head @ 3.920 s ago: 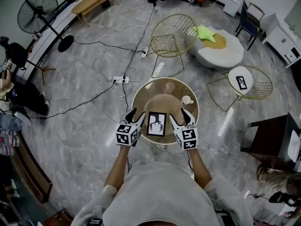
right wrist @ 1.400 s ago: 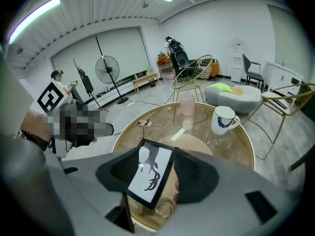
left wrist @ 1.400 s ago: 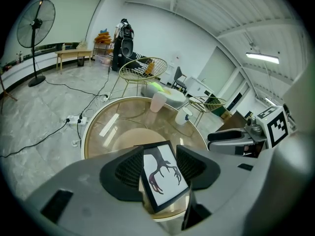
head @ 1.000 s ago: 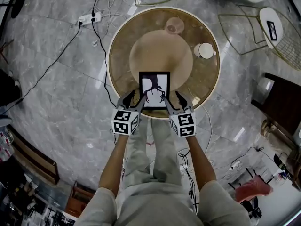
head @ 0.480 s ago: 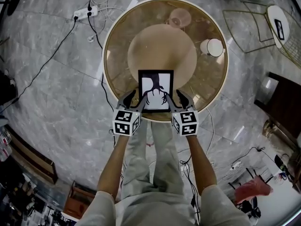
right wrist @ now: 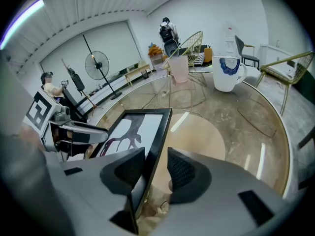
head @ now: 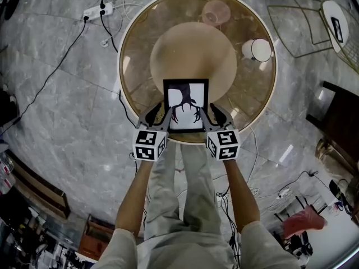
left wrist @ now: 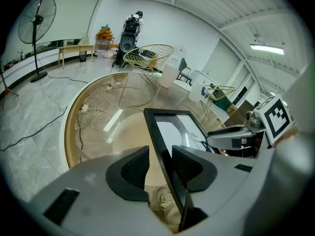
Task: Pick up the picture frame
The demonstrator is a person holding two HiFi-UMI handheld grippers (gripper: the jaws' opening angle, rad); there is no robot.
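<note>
The picture frame (head: 185, 102) is black with a white picture of a dark tree shape. It is held over the near part of the round glass table (head: 129, 43). My left gripper (head: 160, 115) is shut on its left edge near the bottom corner. My right gripper (head: 210, 115) is shut on its right edge. In the left gripper view the picture frame (left wrist: 170, 132) runs edge-on between the pads of the left gripper (left wrist: 160, 163). In the right gripper view the picture frame (right wrist: 133, 132) sits the same way in the right gripper (right wrist: 155, 168).
A pink cup (head: 215, 13) and a white mug (head: 259, 50) stand on the far side of the table. A power strip with cables (head: 92, 10) lies on the marble floor at the left. Wire chairs (head: 314, 21) stand at the right, and the person's legs are below the table's near rim.
3.9 s ago both grippers stood open beside the frame; now they grip its side edges. Over the last second the table and frame have grown larger in view, the grip unchanged.
</note>
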